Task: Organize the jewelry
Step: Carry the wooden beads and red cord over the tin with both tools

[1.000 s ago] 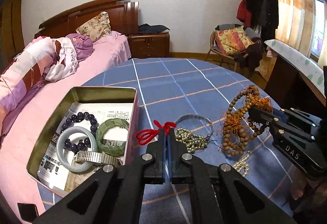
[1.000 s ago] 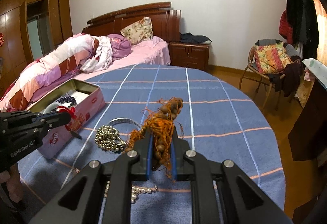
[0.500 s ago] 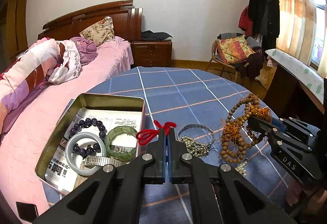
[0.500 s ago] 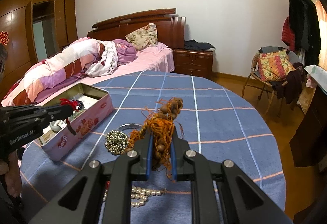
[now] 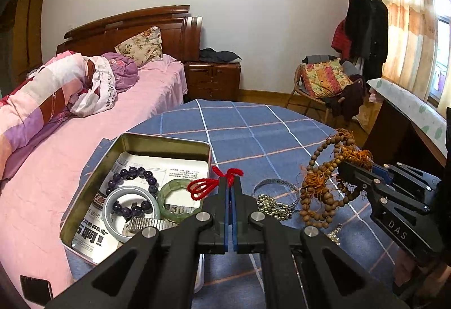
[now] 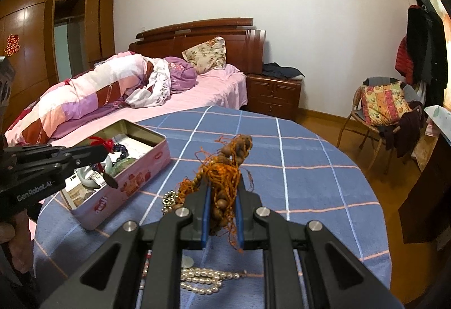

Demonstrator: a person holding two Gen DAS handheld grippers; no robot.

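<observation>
My left gripper (image 5: pixel 232 182) is shut on a red cord bracelet (image 5: pixel 207 186) and holds it above the right rim of the open tin box (image 5: pixel 157 140). The tin holds a purple bead bracelet (image 5: pixel 131 176), a pale jade bangle (image 5: pixel 126 210), a green bangle (image 5: pixel 176 197) and a metal watch band (image 5: pixel 149 223). My right gripper (image 6: pixel 222 188) is shut on a wooden bead necklace with orange tassels (image 6: pixel 228 168), lifted off the blue checked tablecloth (image 6: pixel 296 162); it also shows in the left wrist view (image 5: pixel 324 185).
A metallic bead chain (image 5: pixel 272 206) and a silver bangle (image 5: pixel 274 185) lie on the cloth right of the tin. A pearl necklace (image 6: pixel 205 279) lies near the table's front edge. A bed (image 6: pixel 141 100) is behind left, a chair (image 6: pixel 383 111) at right.
Both grippers have risen with their loads. The wooden bead necklace now hangs clear of the table. The red cord has stayed over the tin's right rim.
</observation>
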